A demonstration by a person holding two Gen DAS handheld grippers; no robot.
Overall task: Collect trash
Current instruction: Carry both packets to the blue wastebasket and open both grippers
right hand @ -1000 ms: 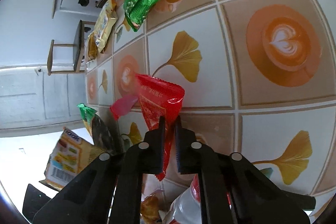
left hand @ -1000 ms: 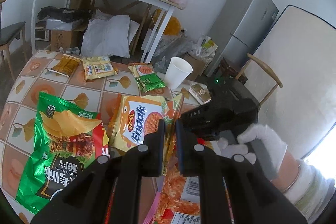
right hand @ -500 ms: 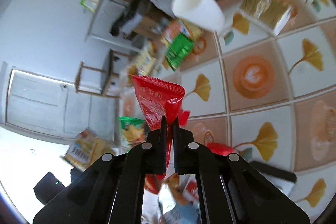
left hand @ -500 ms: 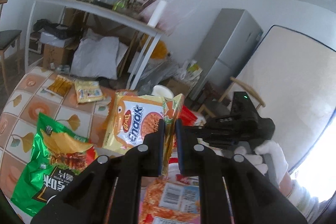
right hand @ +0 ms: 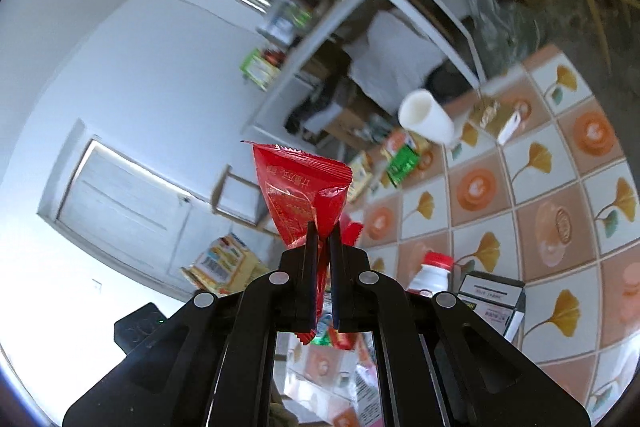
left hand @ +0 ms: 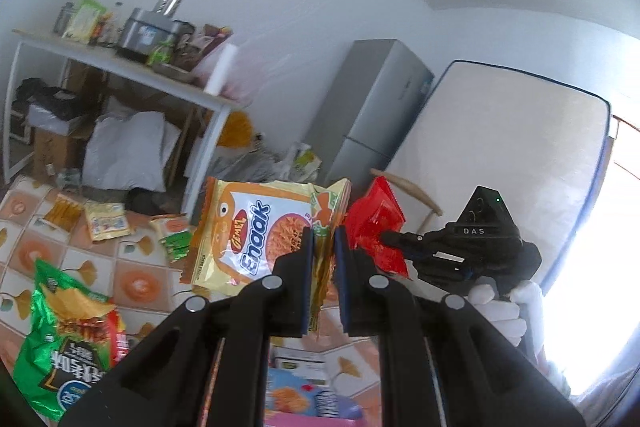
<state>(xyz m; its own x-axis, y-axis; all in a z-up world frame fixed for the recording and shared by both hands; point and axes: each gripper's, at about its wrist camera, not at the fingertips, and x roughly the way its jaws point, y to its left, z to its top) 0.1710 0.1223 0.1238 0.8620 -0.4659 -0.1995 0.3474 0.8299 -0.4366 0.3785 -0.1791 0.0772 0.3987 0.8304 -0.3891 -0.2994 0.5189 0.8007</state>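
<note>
My left gripper (left hand: 323, 247) is shut on the edge of a yellow Enaak noodle packet (left hand: 256, 235) and holds it above the tiled table (left hand: 136, 279). My right gripper (right hand: 323, 239) is shut on a red snack wrapper (right hand: 300, 191), lifted high above the table. In the left wrist view the right gripper (left hand: 386, 237) holds the red wrapper (left hand: 374, 223) just right of the Enaak packet. The Enaak packet also shows in the right wrist view (right hand: 220, 267) at lower left.
On the table lie a green chip bag (left hand: 64, 339), small yellow packets (left hand: 104, 223), a green sachet (right hand: 402, 163), a white paper cup (right hand: 426, 117), a small white bottle with red cap (right hand: 432, 273) and a carton (right hand: 492, 301). A cluttered white shelf (left hand: 120, 63) and a fridge (left hand: 372, 115) stand behind.
Both grippers have risen off the table with their packets and tilted up. The red wrapper has come close beside the Enaak packet.
</note>
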